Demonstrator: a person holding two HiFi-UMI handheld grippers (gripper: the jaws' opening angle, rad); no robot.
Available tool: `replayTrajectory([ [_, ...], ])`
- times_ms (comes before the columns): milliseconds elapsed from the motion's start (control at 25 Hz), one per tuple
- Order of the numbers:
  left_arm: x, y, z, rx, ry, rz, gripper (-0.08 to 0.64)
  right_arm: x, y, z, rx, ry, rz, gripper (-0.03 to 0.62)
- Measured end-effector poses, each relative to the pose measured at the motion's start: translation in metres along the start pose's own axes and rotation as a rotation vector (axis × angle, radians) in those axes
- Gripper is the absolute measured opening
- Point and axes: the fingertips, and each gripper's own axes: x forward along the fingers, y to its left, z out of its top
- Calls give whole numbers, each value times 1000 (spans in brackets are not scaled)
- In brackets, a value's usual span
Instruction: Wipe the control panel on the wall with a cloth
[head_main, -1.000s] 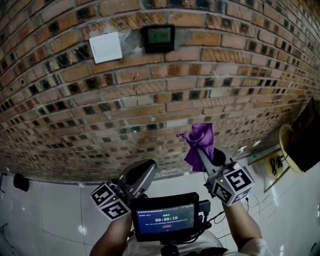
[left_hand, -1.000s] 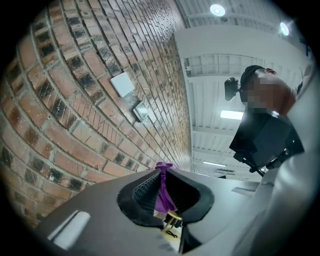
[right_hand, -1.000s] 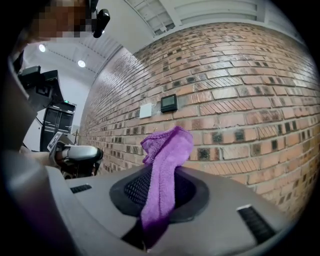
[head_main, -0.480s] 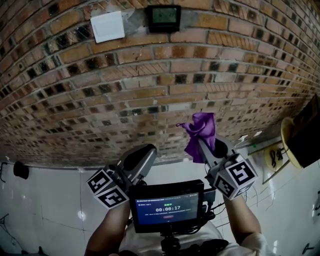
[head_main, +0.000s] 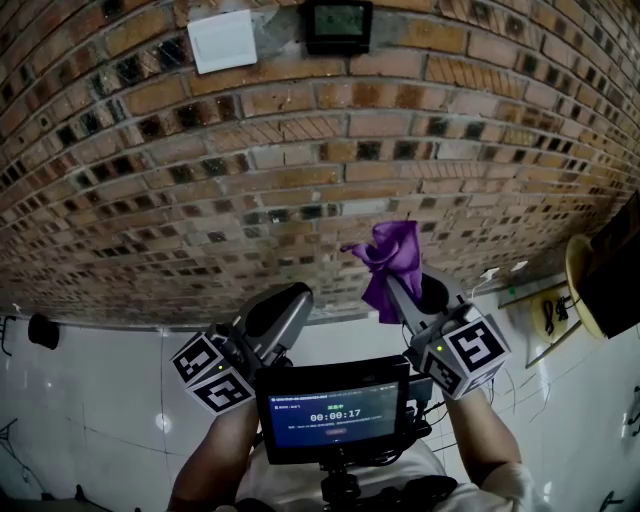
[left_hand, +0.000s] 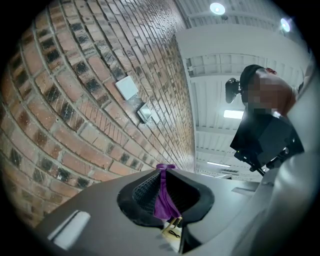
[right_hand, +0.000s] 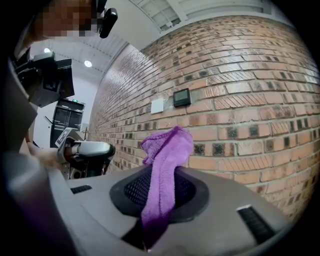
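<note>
Overhead, the control panel (head_main: 338, 26) is edge-cropped; right claw (head_main: 394, 284) grips cloth (head_main: 392, 250).

The cloth (right_hand: 162, 170) is fuzzy — the brick wall (head_main: 300, 180) rough and matt, the floor tiles (head_main: 90, 400) glossy.

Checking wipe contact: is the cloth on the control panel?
No, the purple cloth sits in the right hand-held gripper, far below the control panel.

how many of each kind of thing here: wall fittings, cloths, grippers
control panel: 1
white wall plate: 1
purple cloth: 1
grippers: 2 (left gripper, right gripper, whose jaws hold the cloth)
total: 5
</note>
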Motion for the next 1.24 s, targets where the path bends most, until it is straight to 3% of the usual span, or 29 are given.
replayTrajectory([
  [320, -2, 2, -1, 0, 1, 9, 18, 8, 7, -8, 12, 21, 34, 80],
  [1240, 2, 11, -3, -18, 8, 1, 18, 11, 3, -16, -3, 59, 16, 80],
])
